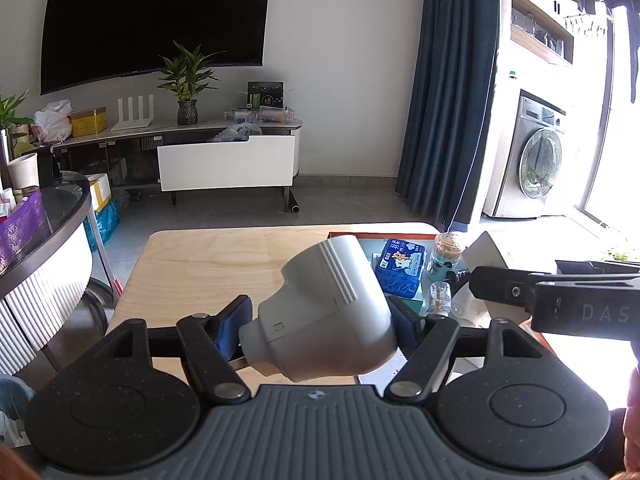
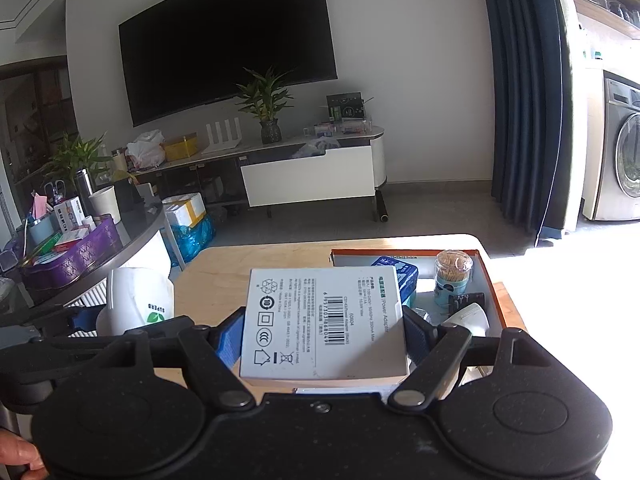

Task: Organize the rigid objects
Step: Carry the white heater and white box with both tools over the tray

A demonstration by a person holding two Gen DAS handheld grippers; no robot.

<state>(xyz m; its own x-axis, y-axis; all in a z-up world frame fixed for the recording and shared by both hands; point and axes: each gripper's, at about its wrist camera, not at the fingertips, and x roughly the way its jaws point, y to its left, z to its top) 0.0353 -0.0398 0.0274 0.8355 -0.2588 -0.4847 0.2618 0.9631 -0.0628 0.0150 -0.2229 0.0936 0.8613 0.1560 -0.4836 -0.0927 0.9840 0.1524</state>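
Note:
My left gripper (image 1: 320,326) is shut on a rounded white plastic device (image 1: 332,312), held tilted above the wooden table (image 1: 200,264). From the right wrist view this device (image 2: 136,300) shows a green "SUPERB" label at the left. My right gripper (image 2: 324,338) is shut on a flat white power adapter box (image 2: 324,320) with a barcode on its face. That gripper (image 1: 560,300) also shows at the right of the left wrist view. Beyond both lies an orange-rimmed tray (image 2: 404,252) holding a blue tissue pack (image 2: 406,276), a toothpick jar (image 2: 454,270) and small items.
A round dark glass table (image 2: 132,236) with a purple basket, cups and boxes stands close on the left. The tray (image 1: 380,235) fills the wooden table's right side, and bare wood lies to its left. A hand (image 2: 16,456) shows at the lower left edge.

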